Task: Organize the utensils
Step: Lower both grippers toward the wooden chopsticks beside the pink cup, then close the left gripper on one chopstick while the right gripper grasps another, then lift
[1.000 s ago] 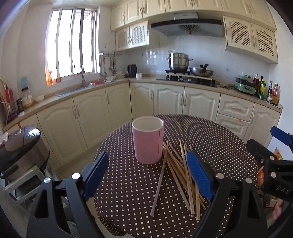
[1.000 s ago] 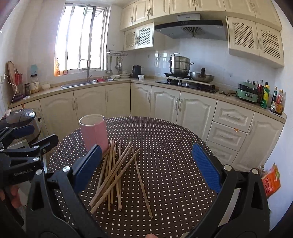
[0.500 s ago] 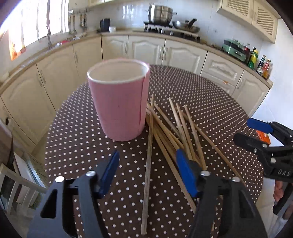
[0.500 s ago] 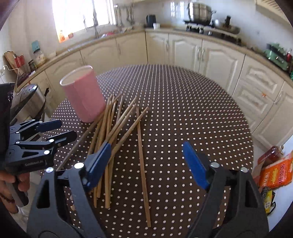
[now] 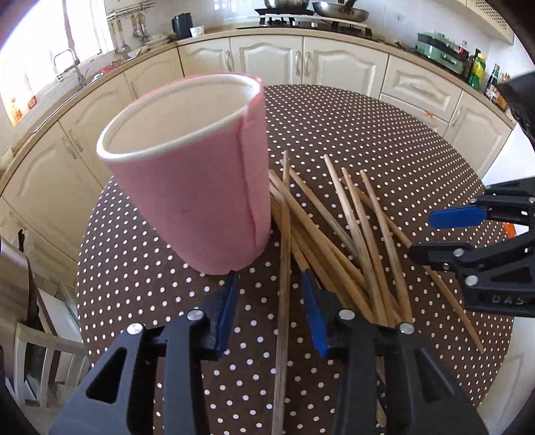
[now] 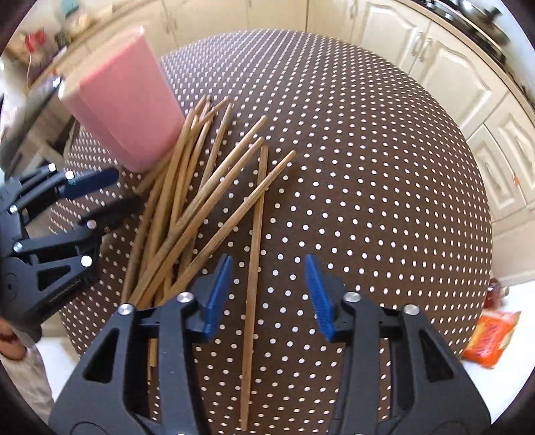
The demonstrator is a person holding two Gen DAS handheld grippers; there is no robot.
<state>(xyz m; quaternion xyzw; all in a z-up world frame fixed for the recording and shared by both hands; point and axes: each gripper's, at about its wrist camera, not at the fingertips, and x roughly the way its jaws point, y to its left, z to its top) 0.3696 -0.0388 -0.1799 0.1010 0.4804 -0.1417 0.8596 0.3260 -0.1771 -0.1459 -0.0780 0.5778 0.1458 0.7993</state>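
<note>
A pink cup (image 5: pixel 197 174) stands upright and empty on the dotted round table (image 5: pixel 351 127). Several wooden chopsticks (image 5: pixel 337 234) lie in a loose pile to its right, touching its base. My left gripper (image 5: pixel 269 294) is open, low over the table, straddling one chopstick (image 5: pixel 284 267) just in front of the cup. My right gripper (image 6: pixel 267 281) is open, straddling a single chopstick (image 6: pixel 255 234) at the right edge of the pile (image 6: pixel 187 200). The cup shows in the right wrist view (image 6: pixel 123 100). Each gripper shows in the other's view: the right one (image 5: pixel 481 247), the left one (image 6: pixel 63 214).
Cream kitchen cabinets (image 5: pixel 311 63) curve round behind the table. A stove with pans (image 5: pixel 314 13) and bottles (image 5: pixel 478 67) sit on the counter. An orange packet (image 6: pixel 491 334) lies on the floor at the right. A white chair (image 5: pixel 43 361) stands at the left.
Both grippers have dropped down and moved in close to the table. Their jaws have narrowed, each now around a chopstick. The cup and pile have not moved.
</note>
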